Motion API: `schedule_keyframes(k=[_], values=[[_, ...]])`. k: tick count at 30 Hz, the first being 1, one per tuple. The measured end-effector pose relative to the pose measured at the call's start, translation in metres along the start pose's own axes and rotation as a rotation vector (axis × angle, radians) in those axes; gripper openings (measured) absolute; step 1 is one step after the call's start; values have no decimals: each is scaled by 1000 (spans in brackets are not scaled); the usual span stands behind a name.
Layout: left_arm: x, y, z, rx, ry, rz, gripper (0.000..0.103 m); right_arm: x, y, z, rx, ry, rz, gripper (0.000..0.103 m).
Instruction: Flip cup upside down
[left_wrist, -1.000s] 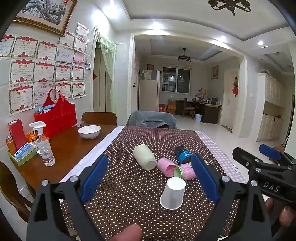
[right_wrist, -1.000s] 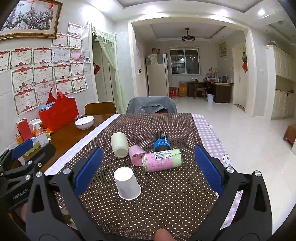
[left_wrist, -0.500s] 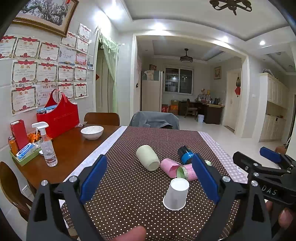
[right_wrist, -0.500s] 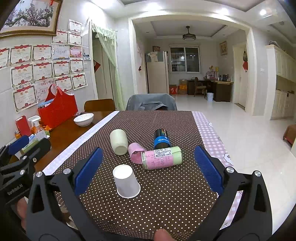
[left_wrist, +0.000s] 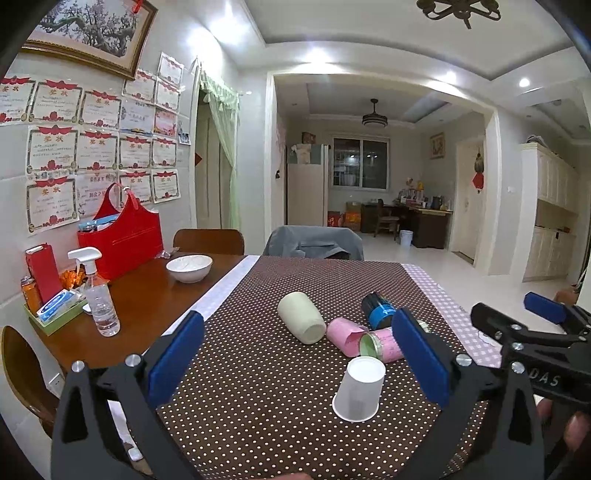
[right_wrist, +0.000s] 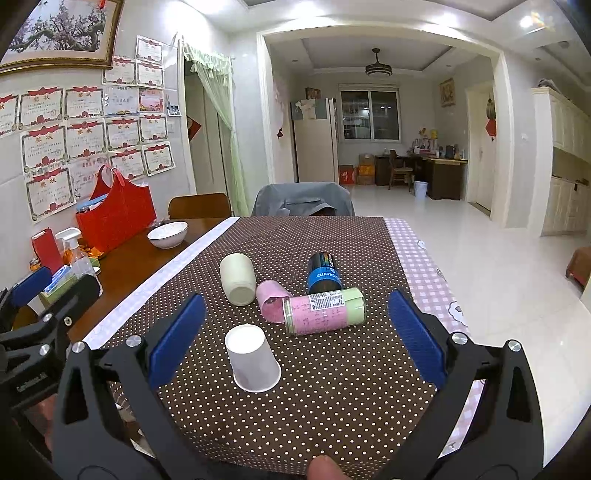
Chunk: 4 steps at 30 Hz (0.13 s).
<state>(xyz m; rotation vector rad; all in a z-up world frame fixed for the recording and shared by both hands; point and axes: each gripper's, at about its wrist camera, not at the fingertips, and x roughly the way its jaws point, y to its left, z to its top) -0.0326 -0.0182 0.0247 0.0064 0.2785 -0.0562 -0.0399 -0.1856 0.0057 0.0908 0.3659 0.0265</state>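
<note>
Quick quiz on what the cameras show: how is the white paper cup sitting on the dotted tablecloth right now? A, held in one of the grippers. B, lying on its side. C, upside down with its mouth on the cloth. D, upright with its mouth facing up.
C: the white paper cup stands with its wide rim down on the dotted tablecloth and its closed base up, and neither open gripper touches it.

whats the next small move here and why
Probably none on the white paper cup: it already stands mouth-down on the dotted cloth, untouched. Both the right gripper and left gripper are open and empty, so easing them back seems sensible.
</note>
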Motion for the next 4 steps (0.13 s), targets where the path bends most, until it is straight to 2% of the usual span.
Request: schedule_keyframes(k=[4], values=[[2, -1, -1, 1, 10, 3, 99, 0, 0, -1, 1, 1, -1, 97]])
